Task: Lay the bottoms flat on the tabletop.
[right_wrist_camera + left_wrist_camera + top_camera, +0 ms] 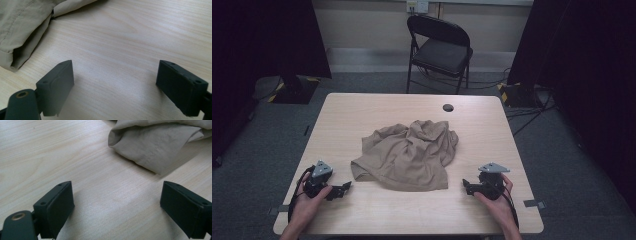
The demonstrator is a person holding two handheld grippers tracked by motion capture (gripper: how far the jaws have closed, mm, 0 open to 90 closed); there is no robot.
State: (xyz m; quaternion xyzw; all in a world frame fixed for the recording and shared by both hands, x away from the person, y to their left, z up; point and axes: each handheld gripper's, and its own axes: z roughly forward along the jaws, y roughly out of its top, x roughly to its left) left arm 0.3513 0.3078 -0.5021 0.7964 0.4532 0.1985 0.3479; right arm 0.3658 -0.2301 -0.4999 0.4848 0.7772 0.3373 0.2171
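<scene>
A crumpled tan garment [409,152] lies in the middle of the light wooden table [362,110]. My left gripper [345,188] rests near the front left, a short way from the garment's lower left corner, and stands open with nothing between its jaws. In the left gripper view the garment's folded edge [152,147] lies ahead and to the right of the open left gripper [117,206]. My right gripper [467,187] sits at the front right, open and empty, pointing toward the cloth. In the right gripper view the hem [22,32] lies at the upper left, apart from the right gripper [115,85].
A black folding chair [439,47] stands beyond the table's far edge. A dark round cable hole [448,107] sits near the table's back edge. Cables [522,112] trail on the grey carpet at the right. Bare wood surrounds the garment on every side.
</scene>
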